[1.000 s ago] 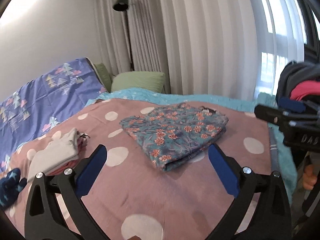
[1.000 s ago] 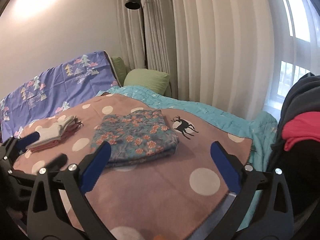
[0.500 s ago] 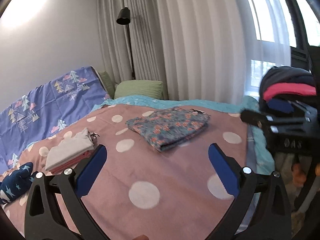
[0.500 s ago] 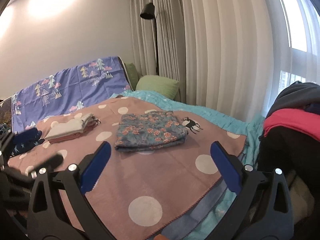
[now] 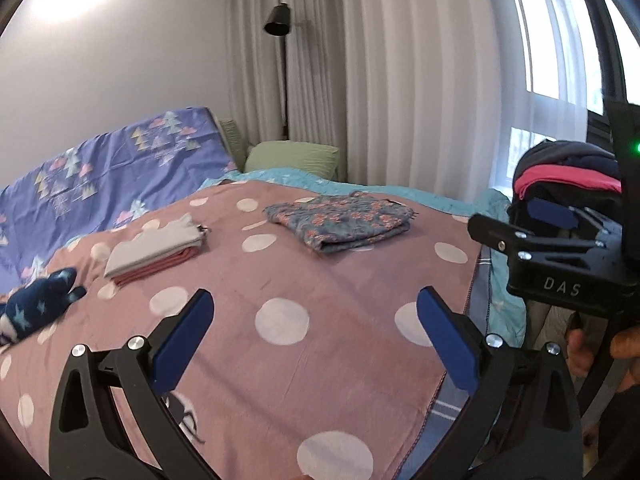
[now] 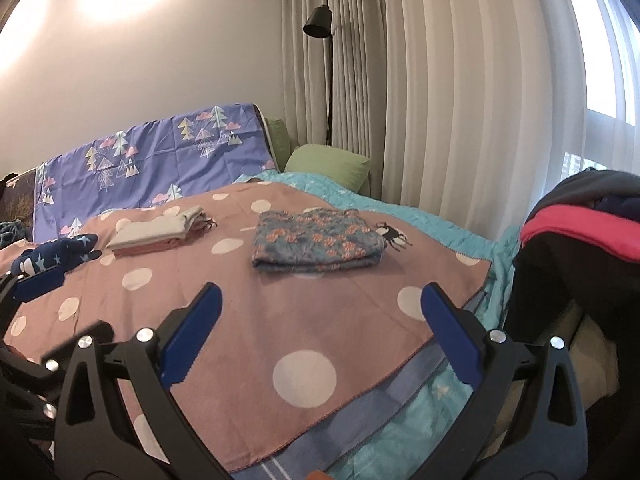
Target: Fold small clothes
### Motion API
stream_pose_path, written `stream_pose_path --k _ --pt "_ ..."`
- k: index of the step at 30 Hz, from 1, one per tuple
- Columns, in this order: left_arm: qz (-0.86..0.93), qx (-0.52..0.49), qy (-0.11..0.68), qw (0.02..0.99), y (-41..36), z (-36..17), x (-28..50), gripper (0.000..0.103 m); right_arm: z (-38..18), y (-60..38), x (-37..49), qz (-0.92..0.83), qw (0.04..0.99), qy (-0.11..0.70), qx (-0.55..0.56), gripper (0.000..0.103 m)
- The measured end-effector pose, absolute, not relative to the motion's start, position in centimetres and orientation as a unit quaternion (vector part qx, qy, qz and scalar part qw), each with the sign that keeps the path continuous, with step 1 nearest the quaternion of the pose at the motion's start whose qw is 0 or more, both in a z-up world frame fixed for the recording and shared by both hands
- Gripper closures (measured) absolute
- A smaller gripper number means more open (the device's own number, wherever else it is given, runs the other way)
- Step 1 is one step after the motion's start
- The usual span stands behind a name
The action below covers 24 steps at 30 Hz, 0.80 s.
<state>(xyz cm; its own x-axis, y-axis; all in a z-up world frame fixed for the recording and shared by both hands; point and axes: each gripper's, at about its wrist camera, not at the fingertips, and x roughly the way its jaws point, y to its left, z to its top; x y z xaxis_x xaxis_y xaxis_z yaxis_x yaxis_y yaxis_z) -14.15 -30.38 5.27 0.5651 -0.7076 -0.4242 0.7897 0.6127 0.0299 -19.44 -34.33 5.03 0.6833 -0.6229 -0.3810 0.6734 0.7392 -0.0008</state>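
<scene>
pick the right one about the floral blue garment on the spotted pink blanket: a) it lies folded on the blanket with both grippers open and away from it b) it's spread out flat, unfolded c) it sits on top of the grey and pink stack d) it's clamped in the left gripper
A: the floral garment lies folded on the spotted blanket, apart from the grey and pink stack, while the left gripper and right gripper are open and empty.

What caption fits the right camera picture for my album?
Open right gripper above a dotted blanket with a folded floral cloth and a folded stack.
</scene>
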Motion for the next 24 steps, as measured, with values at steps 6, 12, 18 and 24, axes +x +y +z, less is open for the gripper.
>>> stream_pose_path --k 6,12,18,24 --pt "-0.394 0.086 0.198 0.893 -28.1 5.2 -14.1 0.001 4.6 -32.6 -18.9 -0.345 0.917 0.194 0.056 0.002" --pt "-0.377 0.068 0.199 0.902 -26.6 5.3 -14.0 0.001 4.3 -31.3 -18.4 -0.339 0.917 0.206 0.043 0.002" --pt "-0.359 0.062 0.207 0.908 -26.0 4.9 -13.4 0.001 4.1 -31.0 -18.1 -0.345 0.914 0.209 0.046 0.002" --pt "-0.347 0.067 0.215 0.91 -25.9 4.5 -13.1 0.001 4.2 -30.7 -17.8 -0.348 0.912 0.212 0.041 0.002"
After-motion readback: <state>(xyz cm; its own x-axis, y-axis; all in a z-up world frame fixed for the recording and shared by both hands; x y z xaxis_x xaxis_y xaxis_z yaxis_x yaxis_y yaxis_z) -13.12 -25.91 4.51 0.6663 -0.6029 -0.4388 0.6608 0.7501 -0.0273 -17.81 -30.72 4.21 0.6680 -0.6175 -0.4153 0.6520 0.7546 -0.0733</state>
